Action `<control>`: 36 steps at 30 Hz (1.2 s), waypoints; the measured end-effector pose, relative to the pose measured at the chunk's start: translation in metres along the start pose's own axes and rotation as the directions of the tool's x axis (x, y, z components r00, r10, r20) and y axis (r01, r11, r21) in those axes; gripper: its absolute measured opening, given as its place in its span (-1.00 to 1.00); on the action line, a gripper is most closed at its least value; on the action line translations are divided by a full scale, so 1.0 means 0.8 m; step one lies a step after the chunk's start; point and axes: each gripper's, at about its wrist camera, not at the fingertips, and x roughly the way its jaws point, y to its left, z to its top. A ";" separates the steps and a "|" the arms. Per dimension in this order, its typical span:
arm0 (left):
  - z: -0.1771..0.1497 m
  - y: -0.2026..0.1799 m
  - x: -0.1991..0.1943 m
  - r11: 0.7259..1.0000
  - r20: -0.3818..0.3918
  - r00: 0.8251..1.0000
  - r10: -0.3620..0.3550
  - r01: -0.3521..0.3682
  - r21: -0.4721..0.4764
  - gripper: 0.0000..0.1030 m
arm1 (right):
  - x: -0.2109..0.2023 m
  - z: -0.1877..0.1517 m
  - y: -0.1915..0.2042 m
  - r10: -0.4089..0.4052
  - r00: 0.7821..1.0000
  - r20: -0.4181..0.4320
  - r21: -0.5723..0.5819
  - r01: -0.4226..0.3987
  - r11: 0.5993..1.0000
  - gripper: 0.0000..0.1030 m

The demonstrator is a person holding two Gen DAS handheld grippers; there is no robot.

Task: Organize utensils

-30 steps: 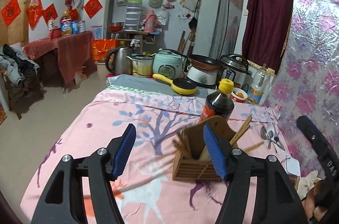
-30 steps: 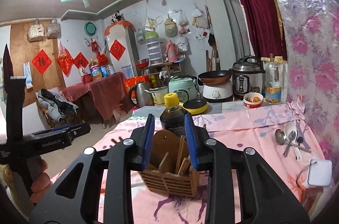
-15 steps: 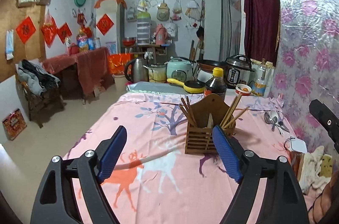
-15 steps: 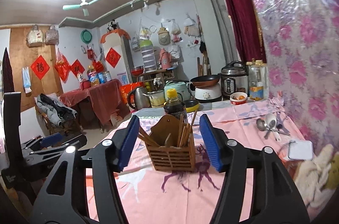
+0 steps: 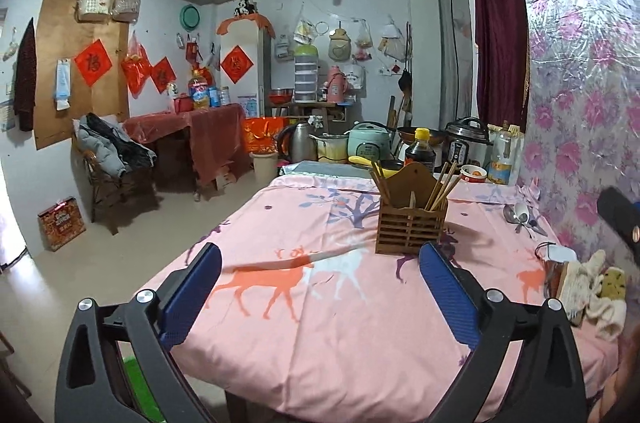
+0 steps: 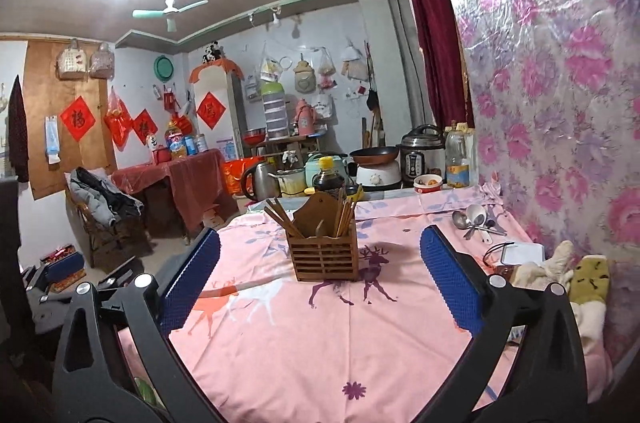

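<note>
1. Pink deer-print tablecloth covers the table, with a cluttered kitchen room behind it.
2. A wooden slatted holder stands upright mid-table, chopsticks leaning out of it on both sides.
3. Spoons lie in a small heap near the flowered wall, well apart from the holder.
4. Left gripper hangs over the near table edge, jaws spread wide, gripping nothing.
5. Right gripper is likewise spread wide, holding nothing, the holder seen between its blue pads farther off.
</note>
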 end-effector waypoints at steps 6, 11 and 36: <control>0.003 0.015 -0.001 1.000 0.013 1.000 0.013 -0.013 -0.016 0.89 | 0.011 -0.002 0.006 -0.003 1.000 0.000 0.018 0.003 1.000 0.87; 0.002 0.025 0.018 0.998 -0.019 1.000 0.019 -0.020 -0.057 0.89 | 0.035 -0.019 0.010 0.008 0.999 -0.050 0.015 -0.008 1.000 0.87; -0.018 -0.009 0.123 0.999 -0.096 0.995 0.032 -0.030 0.025 0.89 | 0.139 -0.056 -0.005 -0.016 0.986 -0.166 -0.033 0.011 0.999 0.87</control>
